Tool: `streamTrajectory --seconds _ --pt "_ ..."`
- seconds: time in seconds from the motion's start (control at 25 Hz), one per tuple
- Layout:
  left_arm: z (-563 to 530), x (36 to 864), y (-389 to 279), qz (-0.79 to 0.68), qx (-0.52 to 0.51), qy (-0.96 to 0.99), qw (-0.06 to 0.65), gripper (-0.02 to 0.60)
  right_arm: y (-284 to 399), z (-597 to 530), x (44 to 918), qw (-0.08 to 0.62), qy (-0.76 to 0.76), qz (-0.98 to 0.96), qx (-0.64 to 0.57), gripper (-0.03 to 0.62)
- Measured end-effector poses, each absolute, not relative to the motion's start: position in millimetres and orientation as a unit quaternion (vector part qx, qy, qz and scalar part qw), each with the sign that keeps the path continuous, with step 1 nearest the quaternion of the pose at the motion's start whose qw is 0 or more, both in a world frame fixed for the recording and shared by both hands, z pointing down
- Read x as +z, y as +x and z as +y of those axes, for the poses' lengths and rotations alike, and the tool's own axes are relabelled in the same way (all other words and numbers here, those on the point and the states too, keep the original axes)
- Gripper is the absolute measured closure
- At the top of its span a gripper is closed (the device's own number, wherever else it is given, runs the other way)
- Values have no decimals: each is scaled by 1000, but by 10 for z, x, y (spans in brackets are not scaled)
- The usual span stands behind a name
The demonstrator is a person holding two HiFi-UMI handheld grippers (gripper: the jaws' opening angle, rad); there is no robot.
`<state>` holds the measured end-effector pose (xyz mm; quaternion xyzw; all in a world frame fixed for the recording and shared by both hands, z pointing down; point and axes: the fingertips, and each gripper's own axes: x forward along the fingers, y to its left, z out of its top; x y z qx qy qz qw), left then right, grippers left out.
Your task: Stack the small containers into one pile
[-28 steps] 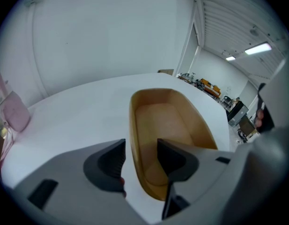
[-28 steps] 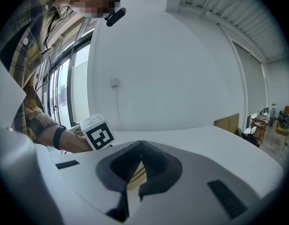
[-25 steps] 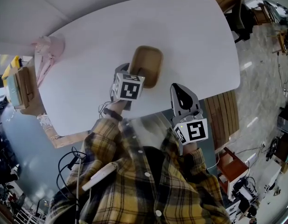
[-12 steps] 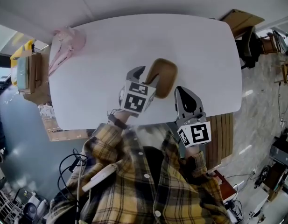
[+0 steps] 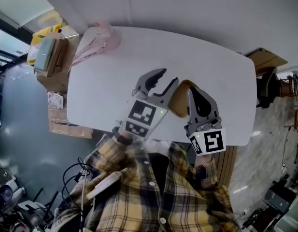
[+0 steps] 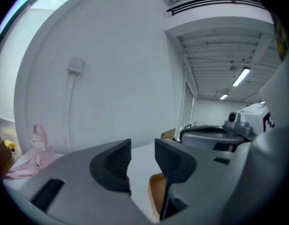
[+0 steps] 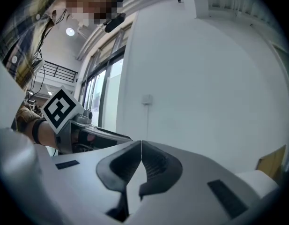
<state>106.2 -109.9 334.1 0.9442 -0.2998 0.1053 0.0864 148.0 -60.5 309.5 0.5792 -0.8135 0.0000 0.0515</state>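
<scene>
Left gripper [image 5: 169, 77] is raised over the middle of the white worktop [image 5: 139, 52]. In the left gripper view its jaws stand apart and are closing, and the gap between them holds nothing. The rim of the wooden container [image 6: 155, 198] shows lower down, beneath the right-hand jaw and clear of both pads. Right gripper [image 5: 192, 92] is just beside the left one, towards the near edge. Its jaws are closed tip to tip with nothing between them, as the right gripper view [image 7: 141, 146] confirms. In the head view the wooden container [image 5: 179, 100] sits on the worktop between the two grippers and is partly covered by both. Whether it is one piece or several nested cannot be told. A pink item [image 5: 98, 37] lies at the far left corner of the worktop, well apart from the container. A cardboard box [image 5: 47, 57] stands off the worktop beyond that corner.
</scene>
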Motion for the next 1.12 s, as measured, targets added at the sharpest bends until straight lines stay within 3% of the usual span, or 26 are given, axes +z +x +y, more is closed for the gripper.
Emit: streamTrajectory --seconds 0.4,0.64,1.12 --pt "-1084 2868 743 -346 45 936 34 542 1017 -859 2577 23 516 -854 -55 577" --pt "-1108 2880 605 -362 34 928 81 555 918 -872 2619 26 501 -863 -48 579" --pt "-1146 2844 589 -352 37 933 57 563 915 -898 2607 31 506 -860 -53 579"
